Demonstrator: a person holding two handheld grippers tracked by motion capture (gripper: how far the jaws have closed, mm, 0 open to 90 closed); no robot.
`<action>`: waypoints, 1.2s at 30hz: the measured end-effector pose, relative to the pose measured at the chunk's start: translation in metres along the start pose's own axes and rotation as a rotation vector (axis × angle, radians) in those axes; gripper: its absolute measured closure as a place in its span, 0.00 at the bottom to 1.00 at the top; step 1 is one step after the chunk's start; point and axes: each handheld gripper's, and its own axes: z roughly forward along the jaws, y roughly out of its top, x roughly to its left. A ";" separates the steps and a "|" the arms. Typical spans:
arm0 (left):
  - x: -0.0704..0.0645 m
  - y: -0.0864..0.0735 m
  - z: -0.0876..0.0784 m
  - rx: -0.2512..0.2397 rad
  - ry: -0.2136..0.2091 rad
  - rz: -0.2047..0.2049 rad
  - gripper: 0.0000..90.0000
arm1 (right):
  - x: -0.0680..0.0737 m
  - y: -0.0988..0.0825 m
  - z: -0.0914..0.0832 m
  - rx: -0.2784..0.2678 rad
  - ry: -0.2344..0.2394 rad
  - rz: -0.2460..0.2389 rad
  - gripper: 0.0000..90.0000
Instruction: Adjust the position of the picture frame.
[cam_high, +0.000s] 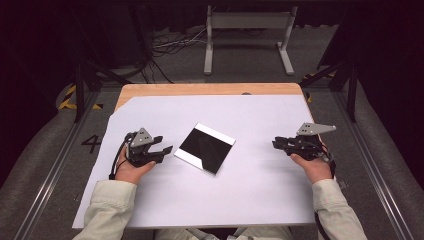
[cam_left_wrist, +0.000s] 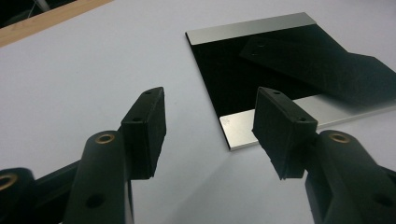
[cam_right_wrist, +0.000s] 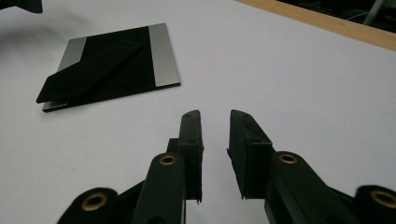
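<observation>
White sheet (cam_high: 260, 195) covering a wooden table (cam_high: 200, 89); black square plate (cam_high: 205, 147) with silvery edge strips lying flat at its centre. Left gripper (cam_high: 167, 150) just beside plate's near corner, jaws wide, empty. Right gripper (cam_high: 276, 144) well apart, jaws narrowly parted, empty. Best approach: level, low, straddling one edge squarely.

A white sheet (cam_high: 260, 190) covers most of the wooden table (cam_high: 200, 89), whose far edge stays bare. Beyond it, on the grey floor (cam_high: 240, 62), stands a pale metal frame (cam_high: 248, 22), with cables (cam_high: 172, 42) to its left. Yellow-black tape (cam_high: 67, 97) marks the floor at left.
</observation>
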 end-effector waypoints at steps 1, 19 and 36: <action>0.000 0.000 0.000 0.000 0.000 0.000 0.51 | 0.000 0.000 0.000 0.000 0.000 0.000 0.83; 0.007 0.004 0.017 0.108 -0.044 -0.148 0.94 | 0.003 -0.004 -0.006 0.023 0.006 0.010 0.83; 0.011 0.000 0.040 0.238 -0.049 -0.206 1.00 | 0.003 -0.011 -0.011 0.040 0.001 0.030 0.83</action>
